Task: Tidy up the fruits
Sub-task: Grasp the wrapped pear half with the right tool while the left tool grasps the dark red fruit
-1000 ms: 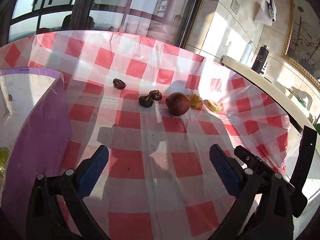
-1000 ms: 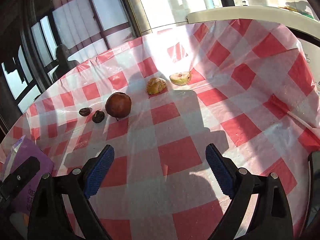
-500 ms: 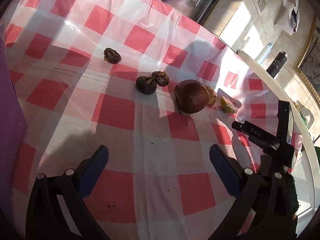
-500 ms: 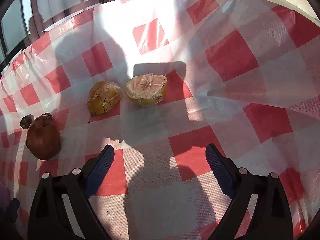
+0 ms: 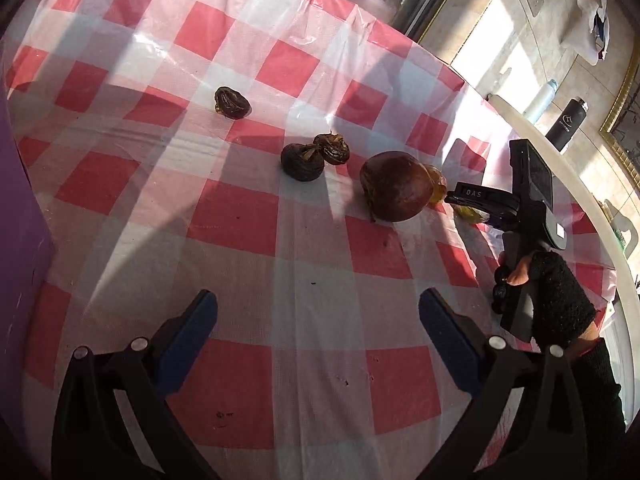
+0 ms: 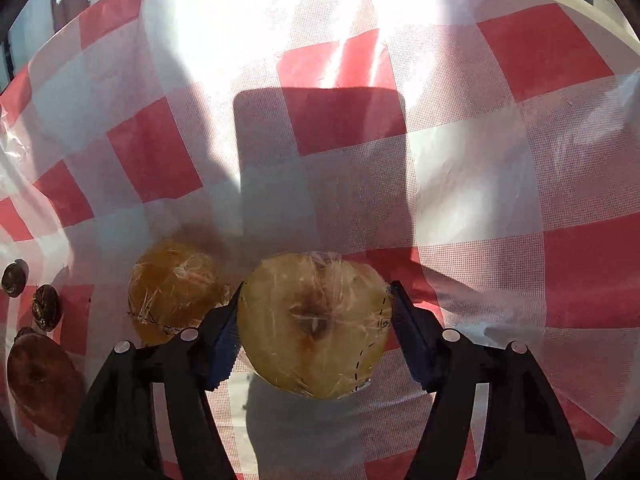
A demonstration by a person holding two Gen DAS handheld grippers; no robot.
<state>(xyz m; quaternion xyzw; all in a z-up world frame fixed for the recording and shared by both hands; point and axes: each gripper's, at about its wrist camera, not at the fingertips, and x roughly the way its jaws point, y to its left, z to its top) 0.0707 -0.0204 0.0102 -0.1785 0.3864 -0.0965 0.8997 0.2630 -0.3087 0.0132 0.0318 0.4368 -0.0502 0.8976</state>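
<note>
The wrapped half fruit [image 6: 316, 328] lies cut face up on the checked worktop [image 6: 500, 176], between the pads of the right claw [image 6: 314, 330], which has just been closing and now touches both its sides. Just beside it is a second wrapped half [image 6: 172, 292]. The left claw [image 5: 318, 336] hangs open, empty.
</note>
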